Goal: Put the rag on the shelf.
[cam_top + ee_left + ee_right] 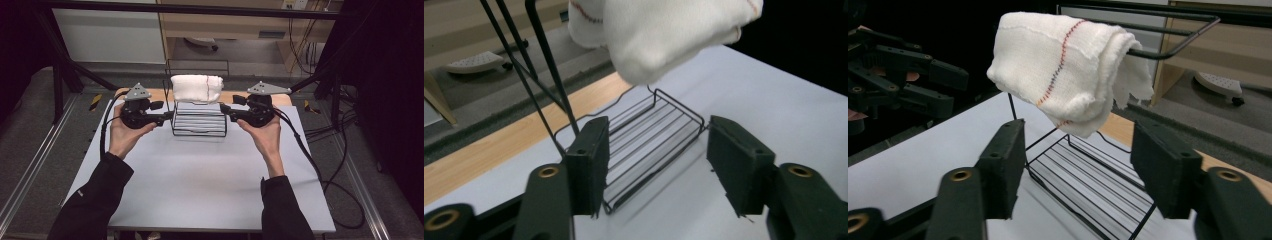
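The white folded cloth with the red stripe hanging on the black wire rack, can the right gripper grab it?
Probably yes. The right gripper is open beside the black wire rack, and nothing sits between it and the white folded cloth, which hangs slightly higher.

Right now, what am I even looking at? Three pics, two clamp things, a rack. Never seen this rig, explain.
A person holds a hand-held two-jaw gripper in each hand: left gripper, right gripper. The high view looks down from above the person's side of the white table. The other two views come from cameras riding on each gripper, looking along its black jaws. On the table stands a black wire rack with a folded white cloth draped over its top bar. Both grippers are open and hold nothing; they sit on either side of the rack.
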